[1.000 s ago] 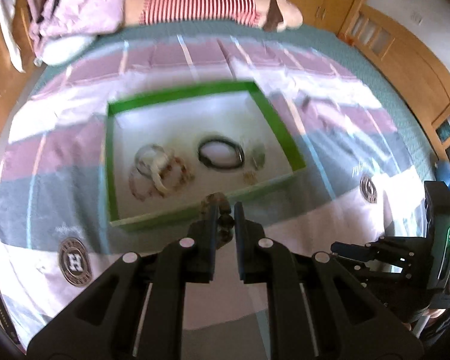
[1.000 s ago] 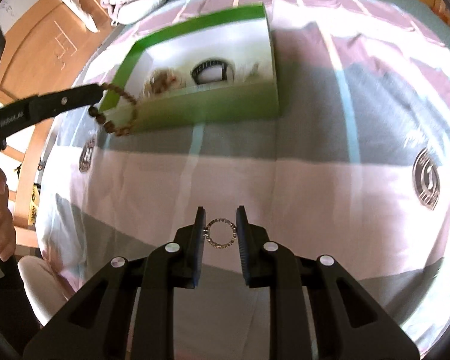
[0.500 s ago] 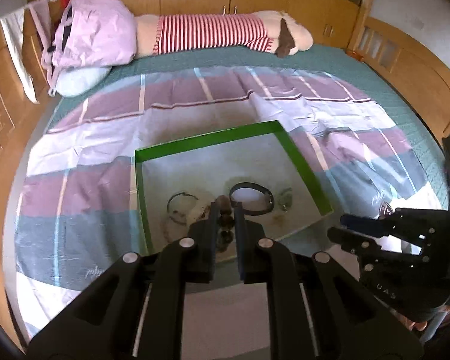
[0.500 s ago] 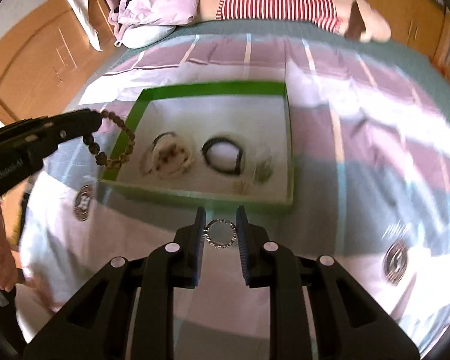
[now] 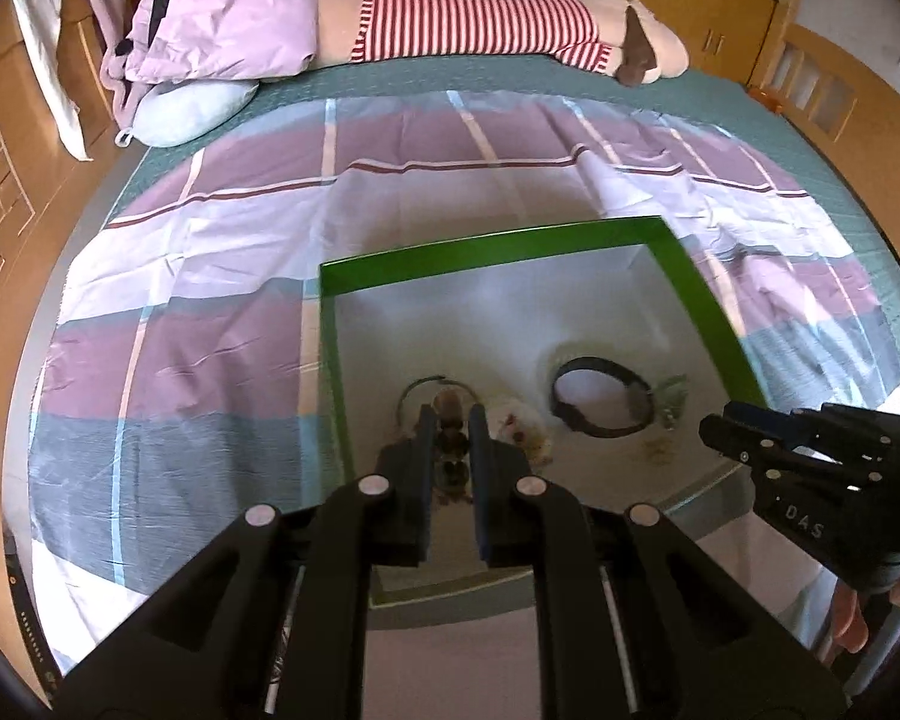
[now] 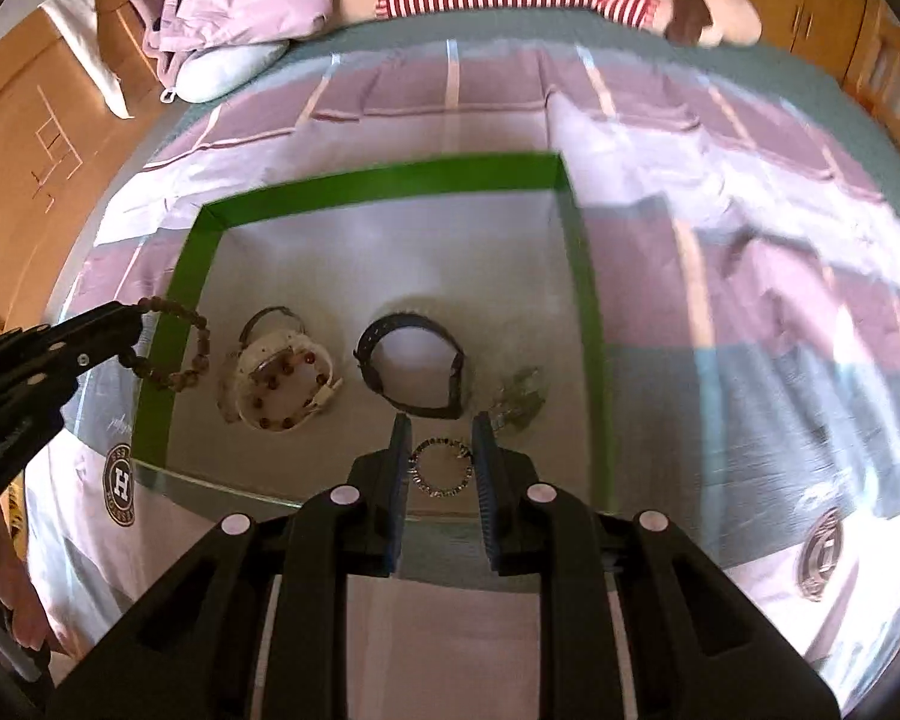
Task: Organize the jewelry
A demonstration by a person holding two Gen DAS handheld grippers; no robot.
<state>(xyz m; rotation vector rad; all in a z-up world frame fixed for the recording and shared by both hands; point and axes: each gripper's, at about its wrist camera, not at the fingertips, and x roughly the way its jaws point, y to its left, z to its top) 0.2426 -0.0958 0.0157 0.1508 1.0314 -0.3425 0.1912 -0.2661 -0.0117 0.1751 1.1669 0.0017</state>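
Note:
A green-walled box [image 5: 492,249] [image 6: 384,183] with a pale floor lies on the bed. Inside it rest a black band [image 5: 600,402] [image 6: 414,360], a white bracelet with red beads [image 6: 282,384] [image 5: 525,429] and a small pale trinket [image 6: 519,399]. My left gripper [image 5: 452,420] is shut on a brown bead bracelet [image 5: 450,438] [image 6: 174,348], which hangs over the box's left wall. My right gripper [image 6: 441,438] is shut on a sparkly ring-shaped bracelet [image 6: 441,468], above the box's near edge. Its black body [image 5: 810,462] shows at the right of the left wrist view.
A striped purple, white and grey sheet [image 5: 210,312] covers the bed. A lilac quilt [image 5: 222,12], a blue pillow [image 5: 192,111] and a red-striped plush [image 5: 480,18] lie at the far end. Wooden cabinets [image 5: 6,138] flank the bed. A person's fingers [image 5: 852,618] grip the right handle.
Both grippers have moved forward from over the sheet to over the box, each still gripping its bracelet. The box now looms larger and closer under both.

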